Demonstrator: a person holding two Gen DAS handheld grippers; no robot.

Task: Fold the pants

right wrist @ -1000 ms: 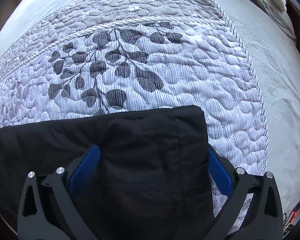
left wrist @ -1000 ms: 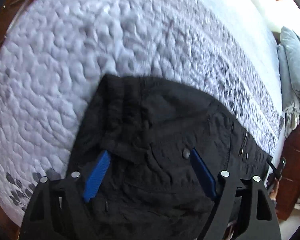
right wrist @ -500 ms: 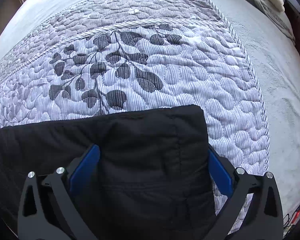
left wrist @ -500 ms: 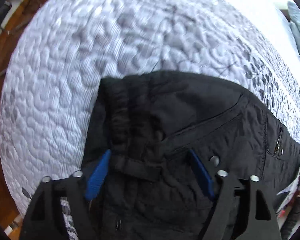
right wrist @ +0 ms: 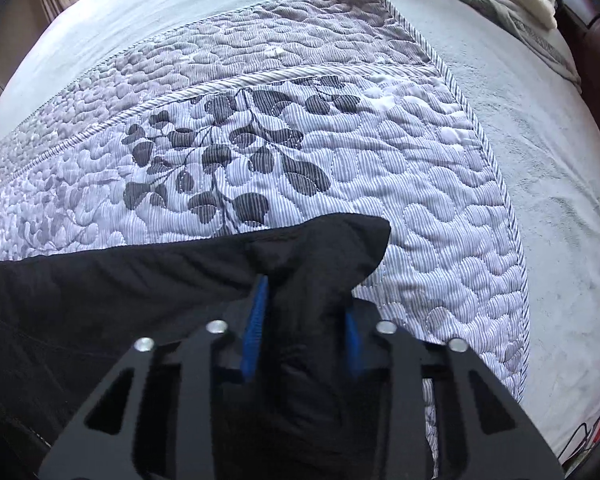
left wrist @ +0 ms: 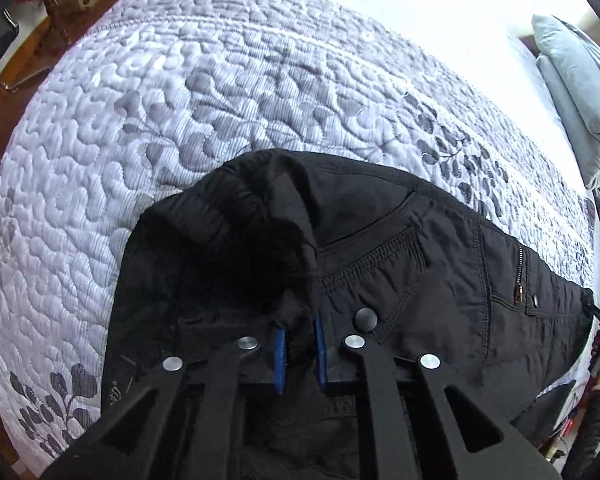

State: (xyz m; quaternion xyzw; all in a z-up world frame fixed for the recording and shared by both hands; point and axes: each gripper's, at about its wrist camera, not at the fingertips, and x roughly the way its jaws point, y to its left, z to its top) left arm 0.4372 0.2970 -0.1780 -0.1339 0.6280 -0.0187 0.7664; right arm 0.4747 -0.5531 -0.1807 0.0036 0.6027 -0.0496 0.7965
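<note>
One pair of black pants (left wrist: 400, 248) on the quilt (left wrist: 148, 112), both tongs grabbing it

Left view shows the waist end with one zipper (left wrist: 519, 280); right view shows only the hem end. Left gripper (left wrist: 298, 354) is clamped on bunched fabric, while the right gripper (right wrist: 302, 338) is closing on a fold between its pads.

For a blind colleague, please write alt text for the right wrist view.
The right gripper is closing its blue pads on a bunched end of the black fabric pants. The pants lie on a grey quilted bedspread with dark leaf print, spread over a pale bed.
</note>
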